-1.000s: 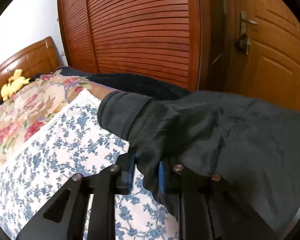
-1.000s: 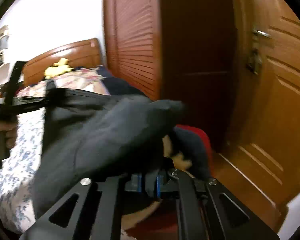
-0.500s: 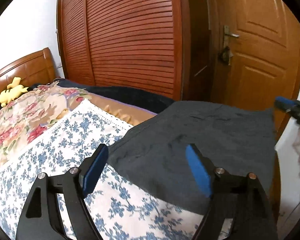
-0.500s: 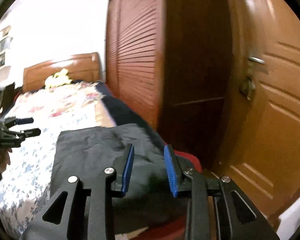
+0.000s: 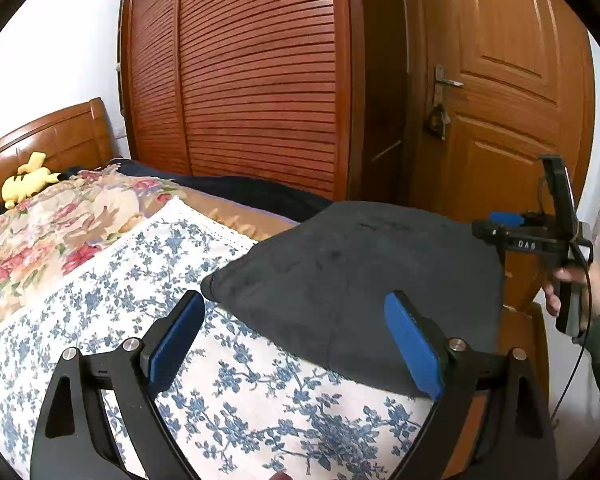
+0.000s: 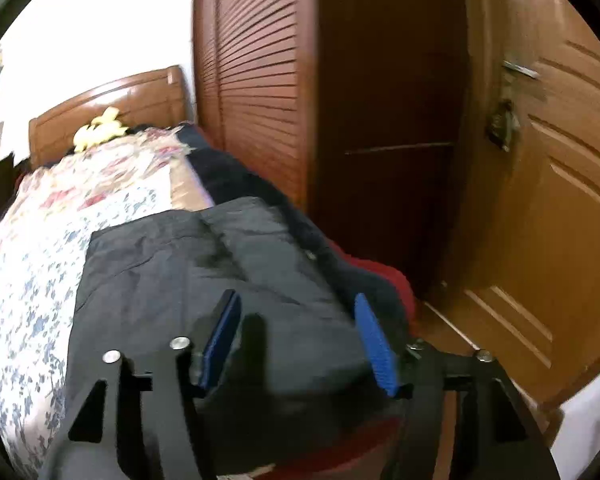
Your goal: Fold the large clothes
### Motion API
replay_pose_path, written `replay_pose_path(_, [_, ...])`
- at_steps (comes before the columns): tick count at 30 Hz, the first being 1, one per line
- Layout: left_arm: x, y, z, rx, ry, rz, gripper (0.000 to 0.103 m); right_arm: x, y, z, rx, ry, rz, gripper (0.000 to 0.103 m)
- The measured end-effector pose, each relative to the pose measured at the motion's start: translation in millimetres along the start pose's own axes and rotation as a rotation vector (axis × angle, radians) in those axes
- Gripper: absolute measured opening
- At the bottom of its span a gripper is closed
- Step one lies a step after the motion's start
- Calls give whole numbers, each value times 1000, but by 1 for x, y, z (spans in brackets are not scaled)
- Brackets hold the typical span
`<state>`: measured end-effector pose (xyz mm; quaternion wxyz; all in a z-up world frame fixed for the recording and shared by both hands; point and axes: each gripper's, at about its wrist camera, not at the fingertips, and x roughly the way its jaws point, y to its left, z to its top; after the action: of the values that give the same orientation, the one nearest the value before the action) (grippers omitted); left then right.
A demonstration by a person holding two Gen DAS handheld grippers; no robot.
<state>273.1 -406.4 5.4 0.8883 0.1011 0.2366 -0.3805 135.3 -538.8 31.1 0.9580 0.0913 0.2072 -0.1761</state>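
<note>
**Mia:** Where is the dark folded garment (image 5: 364, 280)?

**Tom:** It lies flat on the bed (image 5: 100, 300), on the blue flower sheet. It sits just past the left claw (image 5: 296, 340), a bit to that claw's right side. The left claw is spread wide and its jaws are opening. Nothing is pinched; its blue pads (image 5: 414, 346) only hang above the cloth.

**Mia:** And the right claw (image 6: 300, 338)?

**Tom:** The garment (image 6: 204, 272) is right under it and ahead of it. Its jaws are opening too, and the pads do not squeeze the cloth.

**Mia:** Can you read any words?

**Tom:** Yes, "DAS" in small letters on the right claw (image 5: 504, 224), seen from the left view.

**Mia:** What does only one view show?

**Tom:** The left view shows the person's hand (image 5: 580, 292) on the right claw. The right view shows something red (image 6: 396, 280) beside the garment. Both show the yellow plush toy (image 5: 28, 180).
</note>
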Motion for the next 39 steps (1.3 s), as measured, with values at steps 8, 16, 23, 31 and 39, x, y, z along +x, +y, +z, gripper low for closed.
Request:
replay_pose_path(8, [0, -11, -11, 19, 16, -6, 92, 2, -13, -14, 75, 83, 147, 72])
replay_pose_path(16, [-18, -14, -21, 10, 16, -10, 92, -7, -3, -17, 14, 18, 48, 6])
replay_pose_path(23, [-53, -9, -32, -6, 1, 16, 92, -10, -13, -13, 58, 53, -71, 22])
replay_pose_path(31, [-98, -1, -43, -40, -22, 53, 92, -69, -12, -4, 12, -23, -88, 65])
replay_pose_path(39, [-138, -3, -59, -48, -30, 76, 92, -130, 32, -25, -64, -75, 11, 73])
